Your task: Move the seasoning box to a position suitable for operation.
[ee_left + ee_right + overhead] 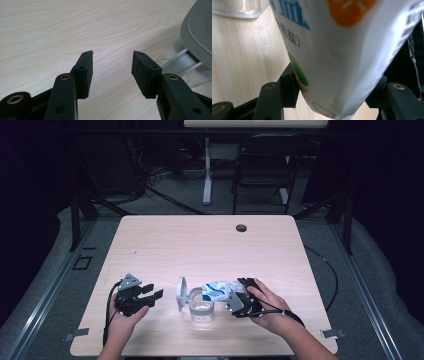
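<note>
A white bag (218, 291) with blue print is held between the fingers of the right gripper (239, 301), which are spread wide and closed on its lower part. In the right gripper view the bag (342, 50) is seen standing up between the two fingers: the left finger (288, 88) is pressed against the bag's side beside a green and yellow mark, and the right finger is mostly hidden behind the bag's other side. Blue characters and an orange patch are seen on the bag above the fingers. In the high view the bag is tilted away from the fingers, with its far end over the mouth of a clear glass jar (201, 308) that stands on the surface (200, 245) just beyond the fingertips. The jar's grey hinged lid (181, 293) is stood open on the side of the jar away from the right fingers.

The left gripper (152, 296) is held level, just above the surface, with its fingers open and nothing between them. In the left gripper view bare wood is seen between the two fingers (86, 72), and the grey lid (197, 37) lies just past the right-hand fingertip, apart from it.
</note>
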Demonstrator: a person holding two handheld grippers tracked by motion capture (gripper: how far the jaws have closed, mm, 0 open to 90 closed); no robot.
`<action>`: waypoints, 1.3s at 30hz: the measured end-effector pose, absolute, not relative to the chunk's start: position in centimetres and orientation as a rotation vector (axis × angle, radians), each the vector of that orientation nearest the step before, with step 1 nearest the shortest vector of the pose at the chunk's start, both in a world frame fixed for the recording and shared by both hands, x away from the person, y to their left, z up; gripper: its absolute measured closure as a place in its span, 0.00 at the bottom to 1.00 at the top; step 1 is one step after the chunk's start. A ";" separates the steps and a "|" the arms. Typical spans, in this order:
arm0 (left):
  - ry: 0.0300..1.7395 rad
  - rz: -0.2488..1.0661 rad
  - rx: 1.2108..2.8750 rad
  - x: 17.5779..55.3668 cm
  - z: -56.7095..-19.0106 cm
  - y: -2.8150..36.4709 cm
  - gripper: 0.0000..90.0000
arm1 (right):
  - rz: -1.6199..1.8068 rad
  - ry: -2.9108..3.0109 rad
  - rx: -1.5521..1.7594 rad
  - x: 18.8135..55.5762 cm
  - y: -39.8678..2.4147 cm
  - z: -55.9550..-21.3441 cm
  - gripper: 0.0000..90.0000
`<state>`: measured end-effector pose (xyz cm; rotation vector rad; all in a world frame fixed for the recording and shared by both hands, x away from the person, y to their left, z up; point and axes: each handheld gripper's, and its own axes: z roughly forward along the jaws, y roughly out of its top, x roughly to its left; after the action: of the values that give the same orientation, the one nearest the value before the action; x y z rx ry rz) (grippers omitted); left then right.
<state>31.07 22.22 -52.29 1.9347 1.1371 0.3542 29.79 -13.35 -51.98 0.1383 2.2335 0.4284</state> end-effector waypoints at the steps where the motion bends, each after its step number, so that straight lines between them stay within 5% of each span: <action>1: 1.137 0.354 1.935 31.1 -52.3 22.2 0.58 | 0.428 2.234 0.138 29.8 -13.4 -52.0 0.46; 39: 1.143 0.358 1.923 31.1 -52.3 22.4 0.58 | 0.243 2.190 -0.027 30.0 -12.6 -51.1 0.46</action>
<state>31.09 22.39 -52.30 1.9226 1.1435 0.3576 30.03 -12.56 -51.11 -0.0269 2.1901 0.2433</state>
